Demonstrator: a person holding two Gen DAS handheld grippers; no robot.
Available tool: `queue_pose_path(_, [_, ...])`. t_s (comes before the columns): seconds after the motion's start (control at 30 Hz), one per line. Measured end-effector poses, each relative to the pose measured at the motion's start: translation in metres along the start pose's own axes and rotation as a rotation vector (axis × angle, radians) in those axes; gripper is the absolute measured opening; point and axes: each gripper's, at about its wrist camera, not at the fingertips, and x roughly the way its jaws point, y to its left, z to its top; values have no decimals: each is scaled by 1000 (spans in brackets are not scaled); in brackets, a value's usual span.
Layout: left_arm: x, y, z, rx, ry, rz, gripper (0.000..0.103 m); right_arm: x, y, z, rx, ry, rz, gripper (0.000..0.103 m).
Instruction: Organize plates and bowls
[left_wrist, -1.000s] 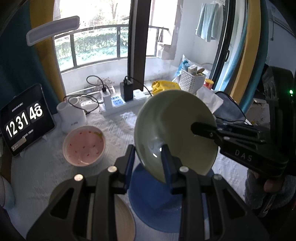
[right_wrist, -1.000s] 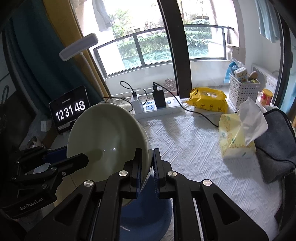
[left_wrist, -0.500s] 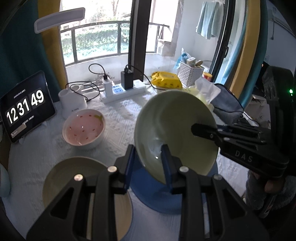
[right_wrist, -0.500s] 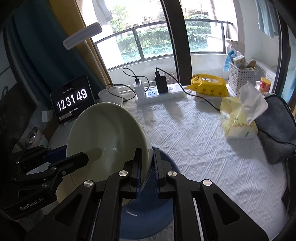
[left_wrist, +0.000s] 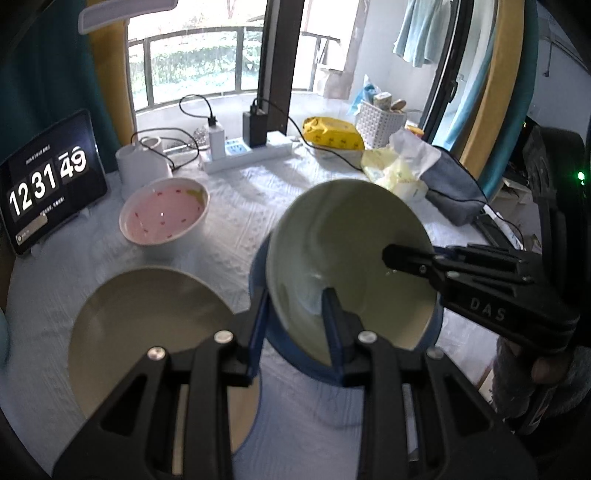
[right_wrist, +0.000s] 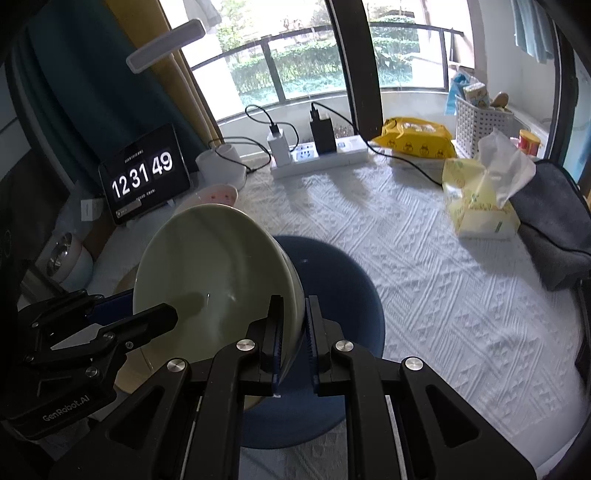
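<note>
The right gripper (right_wrist: 293, 332) is clamped on the rim of a pale green bowl (right_wrist: 214, 273), one finger inside the bowl and one outside against its wall. The left gripper (left_wrist: 295, 325) also pinches the same bowl (left_wrist: 347, 258) at its near edge, one finger reaching inside and the other running outside the wall. So both grippers hold one bowl between them, from opposite sides. The bowl is tilted steeply, its opening turned toward the left gripper, and it hangs just over a blue plate (right_wrist: 343, 280) that lies flat on the white textured tablecloth (right_wrist: 424, 266). Whether the bowl's lower edge touches the blue plate cannot be told.

In the left wrist view, a beige plate (left_wrist: 147, 317) lies flat on the cloth to the left of the blue plate (left_wrist: 258, 280), partly hidden by the gripper's frame. Farther back sits a white bowl with a pink inside and small red marks (left_wrist: 164, 210), upright and well apart from the held bowl.

At the back left a tablet (right_wrist: 144, 177) stands showing a clock reading 12 31 49. Near the window are a white power strip (right_wrist: 317, 155) with chargers plugged in, a yellow packet (right_wrist: 413, 138), and a white basket (right_wrist: 480, 122). To the right lie a yellow tissue pack (right_wrist: 476, 199) with a tissue sticking up and a grey folded cloth (right_wrist: 550, 225).
</note>
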Motion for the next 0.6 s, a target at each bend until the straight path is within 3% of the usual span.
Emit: queue_pose_path(0.6, [25, -7, -7, 30, 59, -2, 30, 20, -6, -10, 6, 67, -52, 13])
